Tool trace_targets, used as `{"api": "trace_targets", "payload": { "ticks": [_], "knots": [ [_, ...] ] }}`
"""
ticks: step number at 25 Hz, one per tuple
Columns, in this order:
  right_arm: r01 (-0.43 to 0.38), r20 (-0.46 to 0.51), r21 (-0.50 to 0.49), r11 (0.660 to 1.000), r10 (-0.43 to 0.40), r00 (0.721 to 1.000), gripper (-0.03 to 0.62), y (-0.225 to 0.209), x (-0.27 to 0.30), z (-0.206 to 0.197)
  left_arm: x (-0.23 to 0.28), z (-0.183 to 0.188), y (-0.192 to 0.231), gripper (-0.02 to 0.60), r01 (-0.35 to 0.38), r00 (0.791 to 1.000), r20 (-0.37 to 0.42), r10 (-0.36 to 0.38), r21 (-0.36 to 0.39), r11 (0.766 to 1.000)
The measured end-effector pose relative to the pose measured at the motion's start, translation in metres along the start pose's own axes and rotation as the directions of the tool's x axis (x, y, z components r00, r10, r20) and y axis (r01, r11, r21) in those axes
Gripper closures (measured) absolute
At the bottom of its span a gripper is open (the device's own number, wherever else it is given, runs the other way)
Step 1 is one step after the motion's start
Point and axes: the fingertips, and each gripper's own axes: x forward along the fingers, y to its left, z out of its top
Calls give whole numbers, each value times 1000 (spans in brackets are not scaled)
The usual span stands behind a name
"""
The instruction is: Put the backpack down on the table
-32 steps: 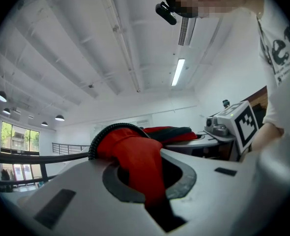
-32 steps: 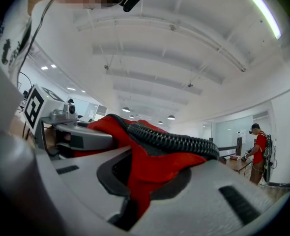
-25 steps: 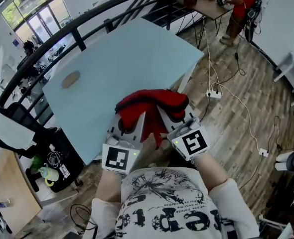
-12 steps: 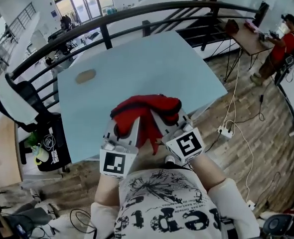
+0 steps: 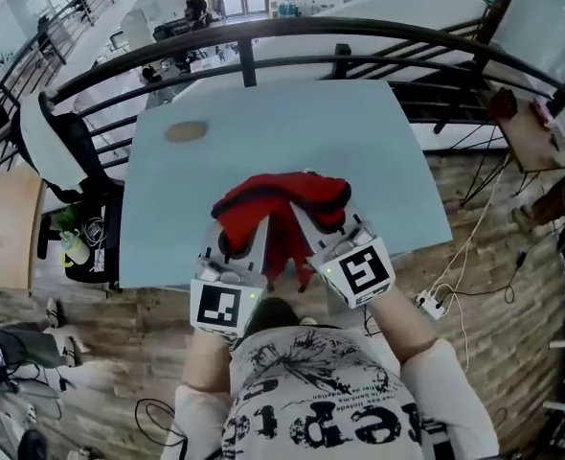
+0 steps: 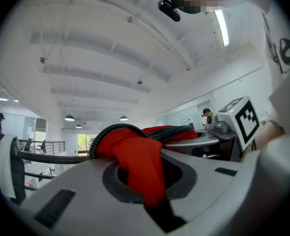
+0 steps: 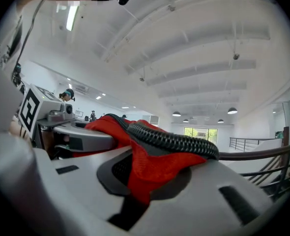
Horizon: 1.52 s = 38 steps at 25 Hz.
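Where the person's white printed shirt fills the near part of the head view, two arms reach out away from it. Each hand holds a claw with a black and white marker cube on it.

The left claw is squeezed tight on red cloth of the backpack. In the left gripper view, the cloth is pinched down in the thin gap between the two grey sides. The right claw is squeezed on the red cloth in the same way. A thick black cord on the bag loops up over the cloth.

The backpack is scrunched up between the two claws, right at the middle of the near edge of the table. Its long way goes from left to right, along that near edge. One red part hangs down between the claws, toward the person. It is too scrunched up to tell which end is the top. I cannot tell if it touches the table.

Farther back, a small round brown thing lies near the far left corner of the table. Past the far edge is a black railing. A chair with a white back is off the left edge. On the right, the wood floor has white cables on it.
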Motion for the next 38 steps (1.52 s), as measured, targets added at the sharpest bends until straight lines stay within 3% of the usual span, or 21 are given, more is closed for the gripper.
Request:
{"api": "trace_targets", "payload": {
  "ticks": [10, 22, 31, 34, 38],
  "knots": [
    [-43, 21, 6, 999, 43, 999, 569, -70, 62, -15, 82, -7, 40, 549, -34, 999, -7, 34, 21, 999],
    [-22, 39, -27, 999, 23, 999, 568, -173, 184, -21, 213, -14, 133, 549, -12, 1000, 3, 12, 29, 1000],
    [-4, -3, -15, 1000, 4, 1000, 568, -246, 266, -63, 309, -51, 190, 549, 0, 1000, -4, 0, 5, 1000],
    [-3, -20, -8, 1000, 3, 1000, 568, -258, 287, -80, 329, -69, 208, 549, -11, 1000, 26, 10, 7, 1000],
    [5, -50, 33, 999, -4, 999, 568, -267, 306, -105, 346, -93, 222, 549, -5, 1000, -10, 5, -28, 1000]
  ]
}}
